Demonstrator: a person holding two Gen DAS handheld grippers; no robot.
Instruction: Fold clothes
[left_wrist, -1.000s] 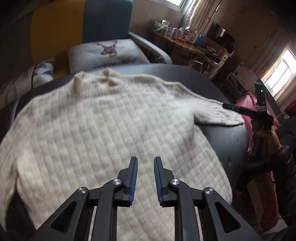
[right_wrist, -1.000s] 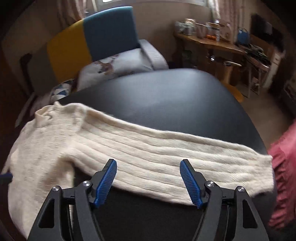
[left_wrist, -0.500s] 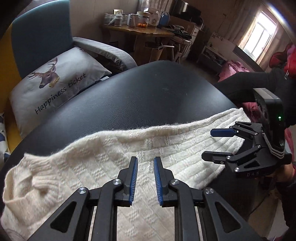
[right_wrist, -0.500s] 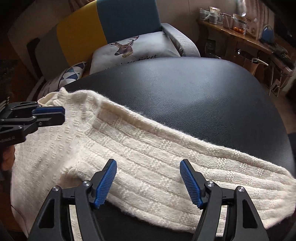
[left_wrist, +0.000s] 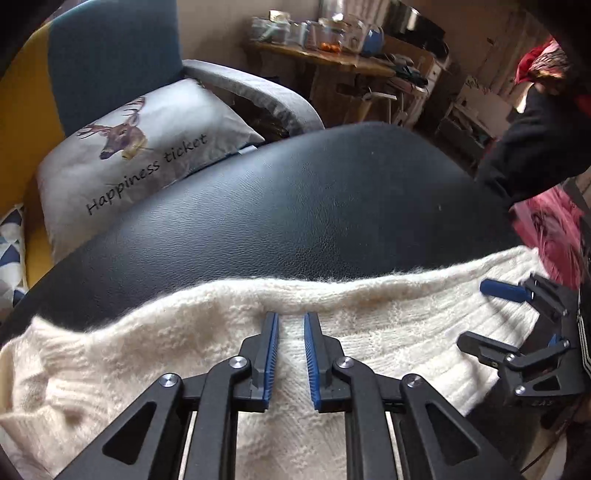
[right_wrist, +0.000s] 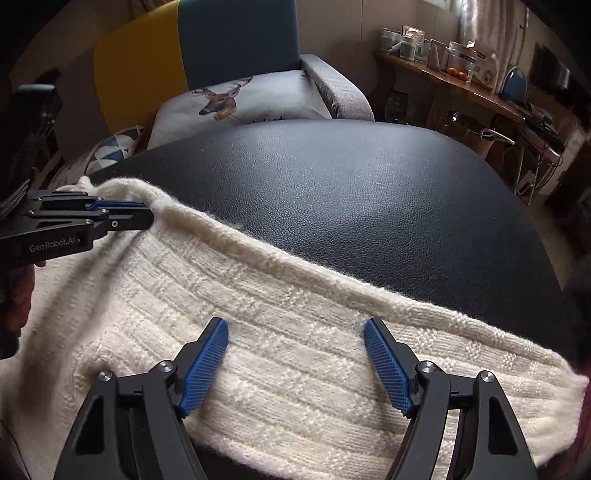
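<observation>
Garment: a cream-white knitted sweater (right_wrist: 280, 354) lies spread on the black leather-look worktop (right_wrist: 351, 206). In the right wrist view it fills the lower half, from 9 o'clock to 4 o'clock, and one long ribbed sleeve (right_wrist: 461, 373) reaches toward 4 o'clock and ends in a cuff near the worktop edge.

Upper edge: the far edge of the sweater is fuzzy and runs across the left wrist view from 9 o'clock to 3 o'clock, with bare worktop (left_wrist: 314, 192) beyond it toward 12 o'clock.

Left gripper (left_wrist: 289, 319): its blue-padded fingers (left_wrist: 271, 354) stand close together with a narrow gap, low over the knit just at that far edge. In the right wrist view the same gripper (right_wrist: 146, 213) comes in from 9 o'clock and its tips meet the thick edge of the sweater; whether knit is pinched between the fingers, I cannot tell.

Right gripper (right_wrist: 295, 326): the fingers (right_wrist: 388, 369) are spread wide, low over the sleeve, with nothing between them. In the left wrist view it (left_wrist: 484, 314) is at 3 o'clock, over the sleeve end.

Behind the worktop: a grey cushion with a printed deer head (left_wrist: 140, 147) lies on a blue and yellow armchair (right_wrist: 236, 40), toward 11 o'clock. A cluttered wooden side table (right_wrist: 454, 85) stands at 1 o'clock.
</observation>
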